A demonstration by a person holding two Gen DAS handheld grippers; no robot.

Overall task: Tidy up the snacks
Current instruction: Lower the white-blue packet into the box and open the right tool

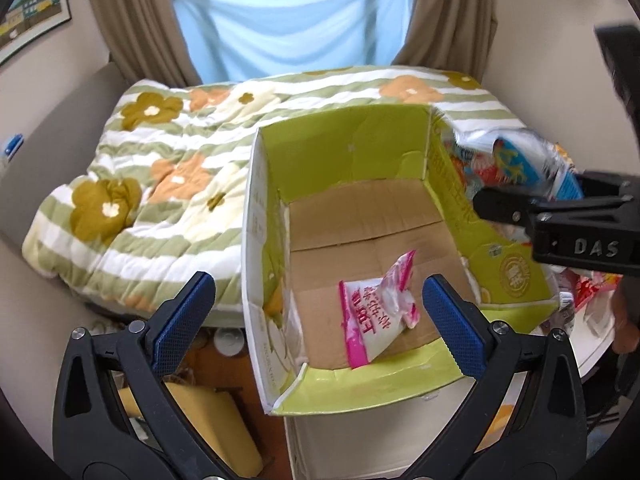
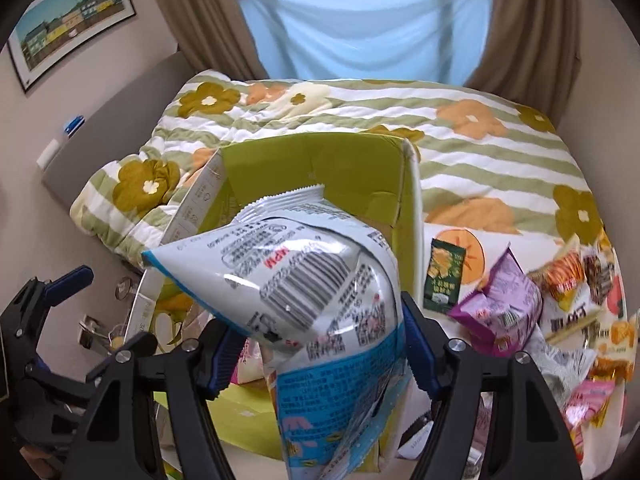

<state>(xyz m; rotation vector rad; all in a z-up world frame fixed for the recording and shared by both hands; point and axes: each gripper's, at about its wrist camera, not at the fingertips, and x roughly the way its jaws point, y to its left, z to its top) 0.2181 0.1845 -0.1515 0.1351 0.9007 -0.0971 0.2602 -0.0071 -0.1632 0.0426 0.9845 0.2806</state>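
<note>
An open cardboard box point(image 1: 348, 144) with green inner walls stands on a white table, seen also in the right wrist view as the box point(image 2: 320, 160). A pink and white snack packet point(image 1: 376, 312) lies flat on the box floor. My left gripper point(image 1: 316, 300) hovers over the near end of the box, jaws wide open, with nothing between the pads. My right gripper point(image 2: 320, 340) is shut on a large white and blue snack bag point(image 2: 312, 280), held over the box's right wall. The left wrist view shows that bag point(image 1: 528, 160) and the right gripper point(image 1: 560, 216) at the right edge.
A heap of assorted snack packets point(image 2: 576, 292) lies on the white table right of the box, with a purple bag point(image 2: 504, 304) and a dark green packet point(image 2: 444, 276) nearest. A bed with a flowered quilt point(image 1: 168, 168) lies behind. A yellow object point(image 1: 208, 424) sits on the floor.
</note>
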